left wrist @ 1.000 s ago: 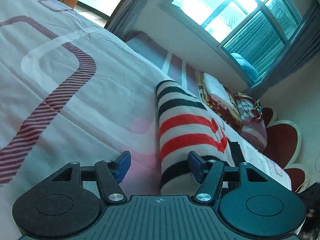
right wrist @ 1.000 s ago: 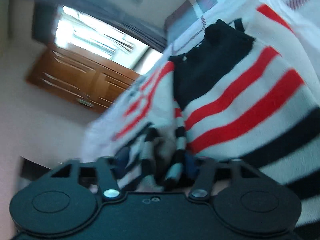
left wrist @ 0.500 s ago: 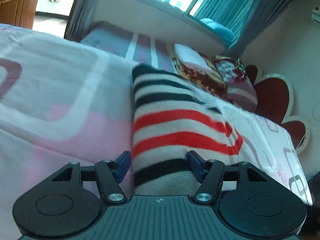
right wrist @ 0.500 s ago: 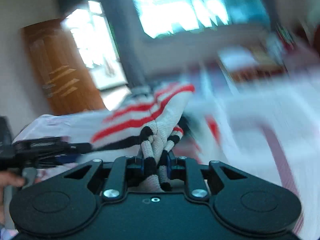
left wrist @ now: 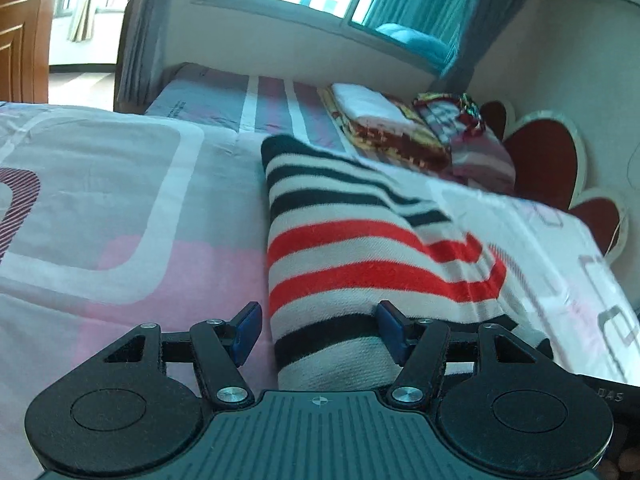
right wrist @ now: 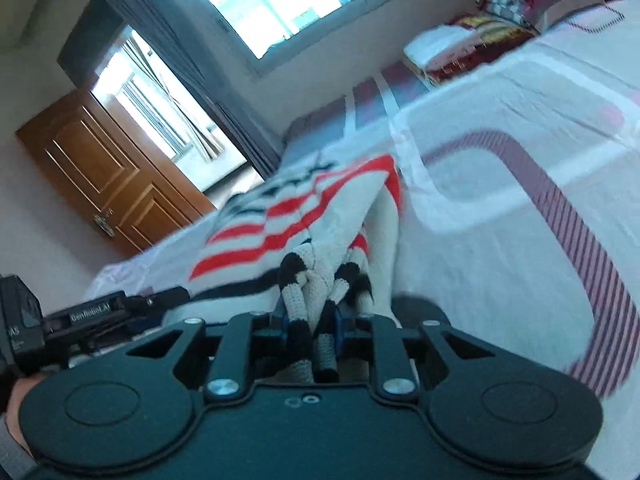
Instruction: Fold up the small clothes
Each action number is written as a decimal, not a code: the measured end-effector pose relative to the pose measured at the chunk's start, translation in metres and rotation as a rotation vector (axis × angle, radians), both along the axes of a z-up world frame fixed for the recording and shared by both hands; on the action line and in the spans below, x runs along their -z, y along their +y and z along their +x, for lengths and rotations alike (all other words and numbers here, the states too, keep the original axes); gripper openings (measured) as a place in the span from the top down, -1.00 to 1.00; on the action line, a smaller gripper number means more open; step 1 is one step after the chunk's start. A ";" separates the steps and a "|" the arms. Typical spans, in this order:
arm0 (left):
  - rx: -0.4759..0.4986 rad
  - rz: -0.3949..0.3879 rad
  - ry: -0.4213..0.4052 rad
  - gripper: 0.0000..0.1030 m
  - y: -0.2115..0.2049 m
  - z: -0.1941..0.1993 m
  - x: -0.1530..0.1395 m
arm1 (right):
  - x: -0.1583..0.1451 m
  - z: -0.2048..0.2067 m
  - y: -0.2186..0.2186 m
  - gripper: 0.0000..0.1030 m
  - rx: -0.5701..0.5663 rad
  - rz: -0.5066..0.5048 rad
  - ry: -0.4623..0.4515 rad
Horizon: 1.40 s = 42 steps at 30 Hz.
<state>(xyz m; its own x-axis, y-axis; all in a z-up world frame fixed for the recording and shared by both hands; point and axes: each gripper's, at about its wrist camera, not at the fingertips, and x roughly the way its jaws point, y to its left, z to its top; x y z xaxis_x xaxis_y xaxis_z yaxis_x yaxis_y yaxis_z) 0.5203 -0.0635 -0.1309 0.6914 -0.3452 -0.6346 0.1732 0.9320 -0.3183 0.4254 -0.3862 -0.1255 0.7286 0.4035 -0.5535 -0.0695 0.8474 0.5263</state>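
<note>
Mid-fold: right gripper [right wrist: 310, 330] clenched on bunched sweater [left wrist: 360, 264] edge, left gripper [left wrist: 316, 330] just widened, released around it. Next: lay the edge flat, let go.

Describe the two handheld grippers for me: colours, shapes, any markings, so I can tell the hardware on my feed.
Both look alike: the left gripper and right gripper have matte black bodies with two round discs, a ribbed centre plate, angled black linkage arms with silver screws, and blue pads on the fingers. From the right wrist view, the left unit's side carries white lettering, too blurred to read. A grey sleeve cuff shows.

The striped sweater's [right wrist: 304, 216] far end is blurred; its pinched edge hidden.
</note>
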 end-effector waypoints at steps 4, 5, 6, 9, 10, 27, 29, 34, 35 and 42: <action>-0.015 -0.021 -0.009 -0.45 0.013 -0.010 -0.012 | 0.016 0.014 -0.002 0.59 0.000 0.018 0.037; -0.013 -0.028 -0.023 -0.45 0.018 -0.019 -0.017 | 0.012 0.015 -0.003 0.56 -0.005 0.013 0.035; -0.015 -0.030 -0.036 -0.45 0.021 -0.028 -0.020 | 0.005 0.010 -0.006 0.44 0.003 -0.004 0.014; -0.013 -0.046 -0.028 -0.45 0.026 -0.049 -0.017 | -0.025 -0.013 -0.002 0.36 0.030 -0.147 -0.107; -0.008 -0.027 -0.025 -0.45 0.024 -0.055 -0.014 | -0.033 -0.020 0.002 0.39 0.017 -0.184 -0.149; -0.014 0.031 -0.092 -0.45 0.005 0.008 -0.032 | -0.043 0.045 0.027 0.54 -0.030 -0.390 -0.222; 0.003 0.060 -0.050 -0.45 -0.006 0.024 -0.021 | -0.035 0.072 0.030 0.59 -0.033 -0.381 -0.188; 0.008 0.041 -0.022 -0.45 -0.008 0.031 -0.008 | -0.018 0.094 0.034 0.42 -0.020 -0.441 -0.167; 0.010 0.039 -0.022 -0.45 -0.008 0.031 -0.007 | -0.017 0.096 0.027 0.30 0.019 -0.431 -0.165; 0.005 0.038 -0.016 -0.46 -0.015 0.033 -0.002 | -0.005 0.109 0.004 0.30 0.057 -0.261 -0.079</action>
